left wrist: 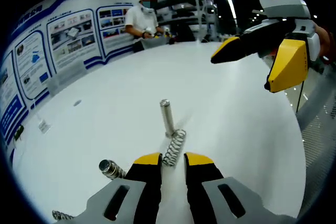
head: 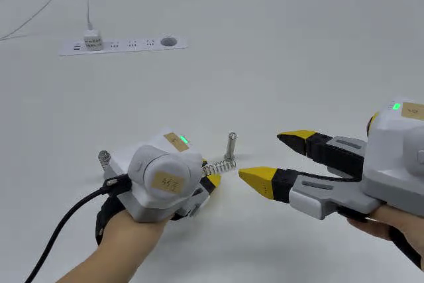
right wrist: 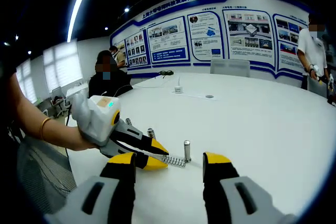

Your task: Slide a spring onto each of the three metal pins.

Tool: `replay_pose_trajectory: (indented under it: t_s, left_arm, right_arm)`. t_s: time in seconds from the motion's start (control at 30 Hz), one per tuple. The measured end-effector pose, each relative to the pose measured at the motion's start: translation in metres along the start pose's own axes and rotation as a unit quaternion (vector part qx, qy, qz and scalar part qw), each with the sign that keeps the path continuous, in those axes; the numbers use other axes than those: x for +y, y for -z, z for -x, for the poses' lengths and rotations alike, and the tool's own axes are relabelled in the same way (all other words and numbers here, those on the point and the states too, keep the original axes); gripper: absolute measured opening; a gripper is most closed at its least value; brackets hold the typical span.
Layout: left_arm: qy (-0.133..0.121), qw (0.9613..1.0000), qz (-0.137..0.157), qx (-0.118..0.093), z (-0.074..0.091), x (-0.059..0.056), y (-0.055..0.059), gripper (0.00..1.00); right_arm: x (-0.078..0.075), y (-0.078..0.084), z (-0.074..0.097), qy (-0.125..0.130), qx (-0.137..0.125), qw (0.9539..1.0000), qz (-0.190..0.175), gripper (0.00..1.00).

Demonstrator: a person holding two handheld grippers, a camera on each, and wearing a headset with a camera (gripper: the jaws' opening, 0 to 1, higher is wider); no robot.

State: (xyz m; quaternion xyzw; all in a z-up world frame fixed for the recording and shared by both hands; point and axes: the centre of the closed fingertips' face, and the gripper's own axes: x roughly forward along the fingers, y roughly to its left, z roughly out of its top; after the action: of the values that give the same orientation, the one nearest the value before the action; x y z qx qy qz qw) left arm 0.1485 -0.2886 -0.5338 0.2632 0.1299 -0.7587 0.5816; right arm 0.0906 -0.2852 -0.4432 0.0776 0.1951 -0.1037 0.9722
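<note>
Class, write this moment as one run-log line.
left gripper: shut on spring | spring: beside upright pin, not on it | right gripper: open, empty

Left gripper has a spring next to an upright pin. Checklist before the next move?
1. Spring gripped: ok. The left gripper is shut on one end of the spring.
2. Target free: ok. The pin stands upright and bare.
3. Spring over the pin's top: not ok. It lies low, with its free end beside the pin's base.
4. Path clear: ok. The right gripper is open, off to the side, holding nothing.
5. Spring on the second pin: cannot tell. The left gripper partly hides it.
</note>
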Motion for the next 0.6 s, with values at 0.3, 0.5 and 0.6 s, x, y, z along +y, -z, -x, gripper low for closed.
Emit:
replay_pose_trajectory:
  t_s: [0.3,0.5,0.6]
  left_arm:
    - [0.007,0.9999,0.005,0.009,-0.0008,-0.0053,0.0052,0.13]
    - [0.010,0.9999,0.006,0.011,-0.0009,-0.0065,0.0055,0.12]
    - [0.016,0.9997,0.013,0.011,0.0002,-0.0083,0.0068,0.10]
  right_arm:
    - [-0.0020,0.0032,0.0005,0.004,0.001,1.0000,-0.008,0.53]
    - [-0.0024,0.0047,0.0000,0.005,0.003,0.9999,-0.015,0.53]
    - [-0.0034,0.0048,0.0001,0.006,0.003,0.9998,-0.020,0.53]
